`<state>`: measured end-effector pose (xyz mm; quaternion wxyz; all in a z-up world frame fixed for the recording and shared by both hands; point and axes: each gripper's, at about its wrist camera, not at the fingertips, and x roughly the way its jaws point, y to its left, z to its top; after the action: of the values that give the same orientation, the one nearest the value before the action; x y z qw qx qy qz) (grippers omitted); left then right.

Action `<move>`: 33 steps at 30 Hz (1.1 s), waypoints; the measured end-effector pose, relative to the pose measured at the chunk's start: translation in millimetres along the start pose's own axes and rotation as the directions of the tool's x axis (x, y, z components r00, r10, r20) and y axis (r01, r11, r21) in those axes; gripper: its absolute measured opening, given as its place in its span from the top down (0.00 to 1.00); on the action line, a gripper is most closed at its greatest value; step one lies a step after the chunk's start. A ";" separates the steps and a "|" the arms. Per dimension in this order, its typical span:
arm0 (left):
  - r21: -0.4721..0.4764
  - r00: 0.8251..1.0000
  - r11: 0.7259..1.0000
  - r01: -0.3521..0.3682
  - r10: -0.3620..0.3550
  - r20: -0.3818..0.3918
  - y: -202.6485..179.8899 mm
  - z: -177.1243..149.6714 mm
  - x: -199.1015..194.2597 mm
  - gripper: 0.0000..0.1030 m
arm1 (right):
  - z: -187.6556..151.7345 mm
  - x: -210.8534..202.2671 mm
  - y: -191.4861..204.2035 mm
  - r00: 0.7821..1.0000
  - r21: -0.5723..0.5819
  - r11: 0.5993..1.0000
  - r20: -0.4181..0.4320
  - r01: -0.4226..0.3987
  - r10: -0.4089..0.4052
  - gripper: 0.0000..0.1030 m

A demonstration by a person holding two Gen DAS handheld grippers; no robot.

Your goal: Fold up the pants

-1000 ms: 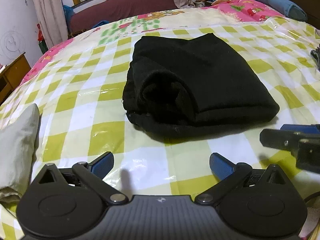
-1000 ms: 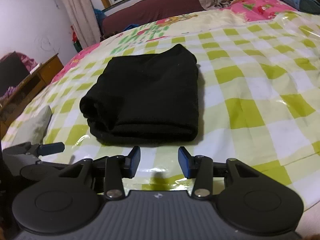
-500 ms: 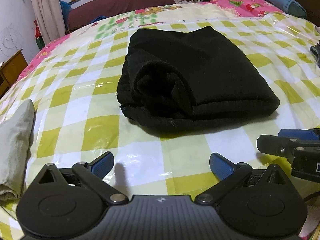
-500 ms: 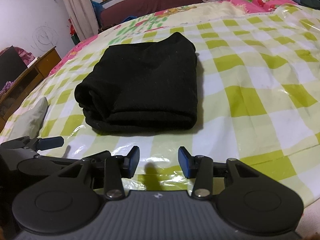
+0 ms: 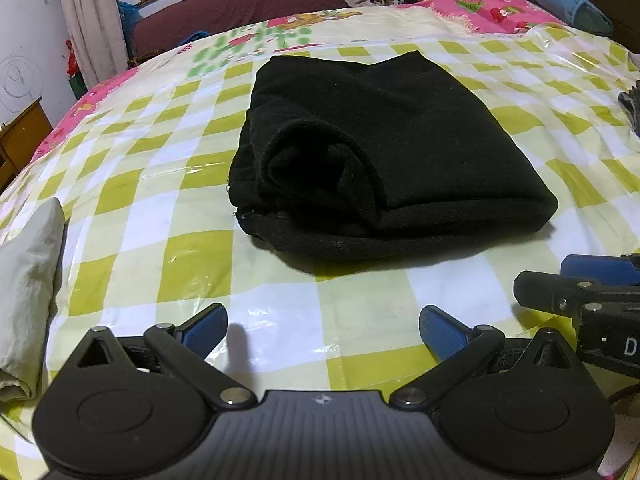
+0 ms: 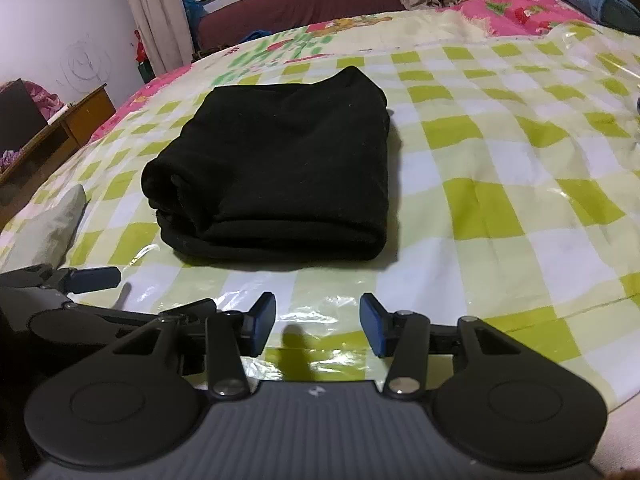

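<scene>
The black pants [image 5: 384, 160] lie folded into a thick rectangle on the green-and-white checked plastic sheet [image 5: 192, 256] over the bed. They also show in the right wrist view [image 6: 280, 176]. My left gripper [image 5: 323, 330] is open wide and empty, hovering over the sheet in front of the pants' near-left edge. My right gripper [image 6: 318, 322] is open and empty, a short way before the pants' near folded edge. The right gripper's blue-tipped finger shows at the right of the left wrist view [image 5: 596, 270].
A folded beige cloth [image 5: 28, 280] lies on the sheet at the left. A pink patterned quilt [image 5: 480, 8] and a blue bolster [image 5: 556, 0] lie at the far right. A wooden cabinet [image 6: 60, 128] stands left of the bed. A dark item [image 5: 630, 104] lies at the right edge.
Both grippers have shifted slightly, so the pants sit a little differently in each view. The pants have not moved and both grippers stay open.
</scene>
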<state>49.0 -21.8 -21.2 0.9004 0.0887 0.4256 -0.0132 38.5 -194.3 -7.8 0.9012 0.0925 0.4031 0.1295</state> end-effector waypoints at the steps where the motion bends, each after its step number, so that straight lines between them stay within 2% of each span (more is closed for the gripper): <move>1: 0.000 1.000 1.000 0.001 -0.001 0.001 -0.3 -0.1 -0.2 0.00 | -0.1 0.0 0.8 1.000 -0.005 1.000 0.001 0.004 -0.004 0.53; 6: 0.001 1.000 1.000 0.006 -0.006 0.000 0.2 0.0 0.0 0.00 | -1.0 0.3 3.7 1.000 -0.027 0.999 0.003 0.017 -0.017 0.49; 33: -0.003 1.000 1.000 0.019 -0.019 -0.005 2.2 -0.7 2.5 0.00 | -1.2 1.4 3.5 0.999 -0.046 0.998 -0.001 0.050 -0.050 0.46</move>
<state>50.4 -19.5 -23.2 0.8994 0.0835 0.4286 -0.0207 38.0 -190.5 -8.6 0.9057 0.0616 0.4031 0.1161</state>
